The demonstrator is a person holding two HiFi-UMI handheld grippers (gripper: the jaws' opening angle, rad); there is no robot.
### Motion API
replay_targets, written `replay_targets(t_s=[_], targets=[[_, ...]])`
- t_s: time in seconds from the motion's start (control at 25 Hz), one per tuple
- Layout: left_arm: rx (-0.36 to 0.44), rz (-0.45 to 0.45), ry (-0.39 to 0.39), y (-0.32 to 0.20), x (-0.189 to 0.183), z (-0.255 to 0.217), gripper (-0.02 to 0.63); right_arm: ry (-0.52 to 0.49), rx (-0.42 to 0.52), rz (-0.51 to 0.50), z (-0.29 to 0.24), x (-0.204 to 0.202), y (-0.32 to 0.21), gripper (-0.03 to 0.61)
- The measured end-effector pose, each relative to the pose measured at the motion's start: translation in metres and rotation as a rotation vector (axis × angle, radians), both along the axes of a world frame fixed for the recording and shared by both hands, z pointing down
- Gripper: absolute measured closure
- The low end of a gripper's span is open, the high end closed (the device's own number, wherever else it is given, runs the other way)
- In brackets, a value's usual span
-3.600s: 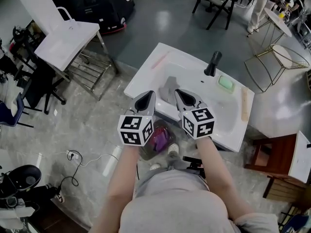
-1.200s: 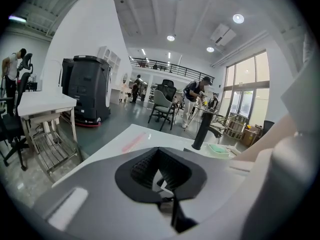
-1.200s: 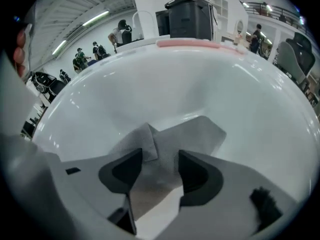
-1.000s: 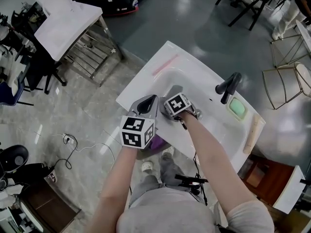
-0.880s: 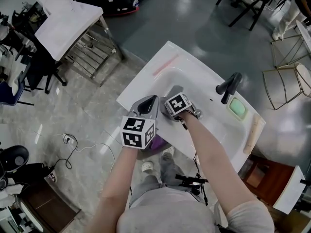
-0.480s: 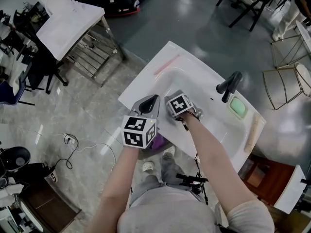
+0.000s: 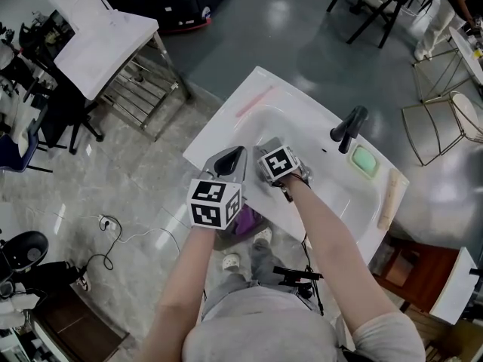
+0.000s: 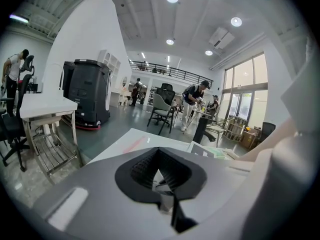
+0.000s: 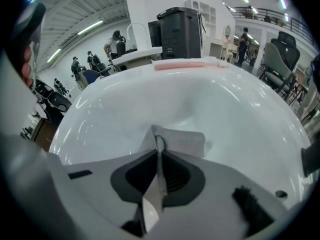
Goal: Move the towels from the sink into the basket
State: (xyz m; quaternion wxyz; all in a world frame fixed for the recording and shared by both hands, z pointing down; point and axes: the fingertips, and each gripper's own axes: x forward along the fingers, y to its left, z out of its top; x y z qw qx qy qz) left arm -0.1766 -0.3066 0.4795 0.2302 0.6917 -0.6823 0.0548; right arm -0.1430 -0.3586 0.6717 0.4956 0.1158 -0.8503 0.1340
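A grey towel (image 9: 182, 140) lies in the white sink (image 7: 226, 127), one fold pinched up. My right gripper (image 9: 159, 139) points steeply down into the basin; its jaws have just been closing and are shut on that fold. In the head view the right gripper (image 7: 266, 148) sits at the basin's near left part, its marker cube uppermost. My left gripper (image 7: 235, 154) hovers beside it over the sink's front rim, jaws together and nothing between them (image 8: 159, 151). Something purple (image 7: 249, 219) shows below the sink's front edge, mostly hidden by the left cube.
A black faucet (image 7: 343, 130) stands at the sink's far side, with a green soap (image 7: 364, 161) to its right. A pink strip (image 7: 253, 102) lies on the left rim. A white table (image 7: 98, 36) stands at far left and chairs (image 7: 438, 119) at right.
Since 3.6 s ago the right gripper has gone down into the basin onto the grey towel. Over the last second it has risen slightly. The left gripper has stayed put.
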Motion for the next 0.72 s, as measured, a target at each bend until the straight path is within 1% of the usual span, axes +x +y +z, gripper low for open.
replay_targets(t_s=[0.12,0.28,0.48,0.72], targets=[[0.011,0.006,-0.003,0.000,0.001,-0.005,0.609,-0.014,-0.017,0.000,-0.006,0.000,0.007,0.540],[0.023,0.021,-0.002,0.004,0.005,-0.011,0.610,-0.018,0.023,0.024,-0.023,0.004,0.006,0.540],[0.044,0.036,-0.001,0.009,0.010,-0.020,0.609,-0.097,0.068,0.034,-0.050,0.002,0.008,0.540],[0.067,0.040,-0.005,0.018,0.011,-0.031,0.610,-0.152,0.101,0.061,-0.073,0.007,0.013,0.540]])
